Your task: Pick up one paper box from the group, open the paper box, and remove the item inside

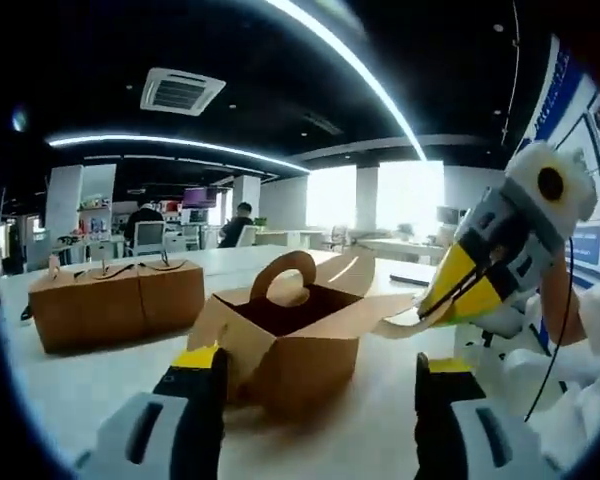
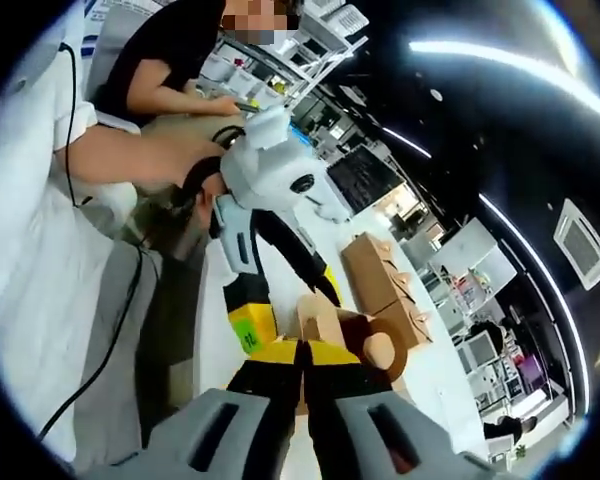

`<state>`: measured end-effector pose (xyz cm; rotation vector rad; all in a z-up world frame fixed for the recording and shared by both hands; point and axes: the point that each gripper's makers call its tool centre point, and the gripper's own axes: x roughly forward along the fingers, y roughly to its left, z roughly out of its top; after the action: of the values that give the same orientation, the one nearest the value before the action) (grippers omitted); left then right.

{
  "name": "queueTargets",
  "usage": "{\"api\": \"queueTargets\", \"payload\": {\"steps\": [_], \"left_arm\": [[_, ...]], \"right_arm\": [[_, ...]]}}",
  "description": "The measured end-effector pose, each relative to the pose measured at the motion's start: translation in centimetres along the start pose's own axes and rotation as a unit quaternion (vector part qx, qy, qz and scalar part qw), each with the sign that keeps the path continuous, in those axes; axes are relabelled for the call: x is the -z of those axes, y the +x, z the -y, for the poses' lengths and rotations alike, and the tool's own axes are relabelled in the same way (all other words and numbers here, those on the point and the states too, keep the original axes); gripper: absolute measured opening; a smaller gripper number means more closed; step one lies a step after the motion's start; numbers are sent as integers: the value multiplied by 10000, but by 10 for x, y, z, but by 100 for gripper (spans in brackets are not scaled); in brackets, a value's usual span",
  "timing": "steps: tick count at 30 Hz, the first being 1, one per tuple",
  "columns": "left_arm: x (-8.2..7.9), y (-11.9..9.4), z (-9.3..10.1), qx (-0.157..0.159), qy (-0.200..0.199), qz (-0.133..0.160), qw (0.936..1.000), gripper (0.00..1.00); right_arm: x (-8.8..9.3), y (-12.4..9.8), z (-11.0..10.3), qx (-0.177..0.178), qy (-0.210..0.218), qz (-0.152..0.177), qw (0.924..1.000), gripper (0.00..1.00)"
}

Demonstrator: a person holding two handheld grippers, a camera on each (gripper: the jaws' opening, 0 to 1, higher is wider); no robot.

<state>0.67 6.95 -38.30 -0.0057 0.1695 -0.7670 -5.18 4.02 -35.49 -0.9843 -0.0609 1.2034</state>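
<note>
An open brown paper box [image 1: 300, 355] sits on the white table [image 1: 90, 385], its handle flaps raised and its inside dark. My left gripper [image 1: 318, 372] is open, its jaws standing wide on either side of the box's near end. My right gripper [image 1: 432, 308] comes in from the right, shut on the box's right-hand flap and holding it out sideways. In the right gripper view my right gripper [image 2: 302, 356] pinches that brown flap, with the open box [image 2: 325, 318] and the left gripper [image 2: 288, 312] just beyond it. What lies inside the box is hidden.
A row of closed brown boxes [image 1: 115, 300] stands at the left of the table, also seen as the row of boxes [image 2: 380, 270] beyond the open one. A person [image 2: 170, 60] sits close by, a bare arm [image 2: 130, 155] reaching in. Desks and seated people fill the office behind.
</note>
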Motion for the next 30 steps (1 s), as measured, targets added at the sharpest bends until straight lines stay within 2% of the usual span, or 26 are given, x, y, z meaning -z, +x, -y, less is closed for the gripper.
{"api": "queueTargets", "payload": {"steps": [7,11,13,14,15,18,21,23,27,29,30], "left_arm": [[-3,-12,9,400,-266,12,9988,82],[-20,-18,5,449,-703,412,9957,82],[-25,-18,0,290,-692,522,9958,81],[-30,-16,-5,88,-541,648,9964,79],[-31,-15,-5,22,-451,698,9965,77],[-33,-5,-4,-188,-353,782,9961,71],[-31,6,-13,-663,-139,797,9945,69],[-29,11,-16,-853,-78,830,9929,67],[-33,11,-27,-1130,-490,1130,9859,59],[-32,10,-34,-1296,-684,1216,9817,54],[-30,10,-35,-1282,-692,1202,9820,52]], "right_arm": [[9,3,-3,-87,91,71,9999,3],[11,3,-8,-121,95,86,9998,3],[12,4,-11,-143,73,94,9998,3],[12,5,-11,-147,65,93,9998,3],[13,5,-12,-149,46,82,9998,3],[13,5,-14,-162,25,83,9998,3],[13,5,-15,-174,11,82,9998,3],[14,5,-15,-173,24,88,9998,3],[15,4,-17,-196,28,90,9998,3],[16,5,-19,-208,-7,94,9997,3],[16,5,-19,-201,-17,97,9997,3]]}}
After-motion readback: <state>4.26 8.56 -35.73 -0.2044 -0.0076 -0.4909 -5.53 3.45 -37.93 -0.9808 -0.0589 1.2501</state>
